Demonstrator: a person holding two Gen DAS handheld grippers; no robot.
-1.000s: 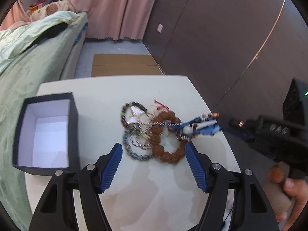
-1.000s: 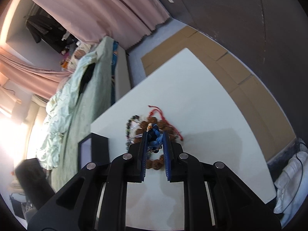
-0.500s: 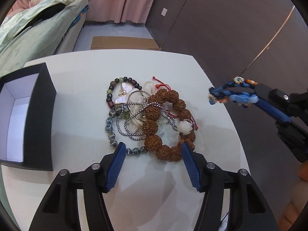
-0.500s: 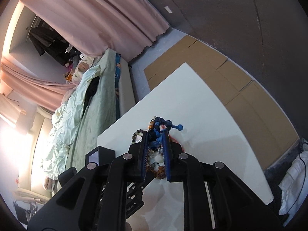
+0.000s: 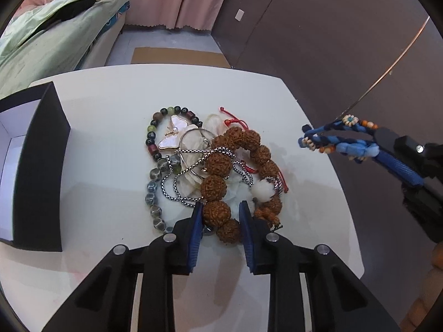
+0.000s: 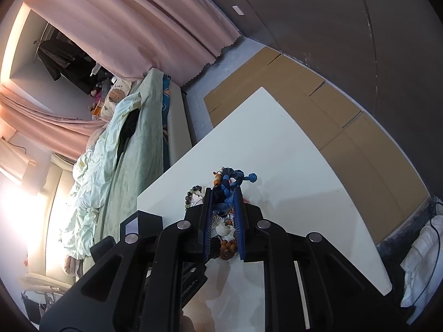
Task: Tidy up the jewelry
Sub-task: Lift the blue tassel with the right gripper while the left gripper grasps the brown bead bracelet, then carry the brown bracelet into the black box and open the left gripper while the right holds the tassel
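The brown seed-bead bracelet [image 5: 235,177] lay on the white table [image 5: 110,127], its near arc directly between the tips of the left gripper [image 5: 218,210]. Those jaws were closing with one large bead between the pads; whether the pads yet pressed on it could not be told for certain, though they stood flush to either side of it. Judged by appearance, the beads are hard, rough and light, strung loosely, so the loop should hang limp when lifted. A single bead on the near arc is the sound place to take hold.

A silver chain [image 5: 193,171] crossed over the bracelet's far arc, and a red cord [image 5: 235,121] ran beyond it; both may drag along if it is lifted. Left of the gripper's line lay a dark bead bracelet [image 5: 155,138] and a butterfly pendant [image 5: 174,138]. Further left stood an open black box [image 5: 41,166], nothing visible inside.

The right gripper [image 6: 223,202] was clamped on a blue braided bracelet [image 6: 229,182], held clear above the table, up and to the right of the pile.

The left wrist view alone showed the pile's layout and the box's interior. The right wrist view alone showed both pads closed on the blue braid, with only a sliver of the pile between its fingers.
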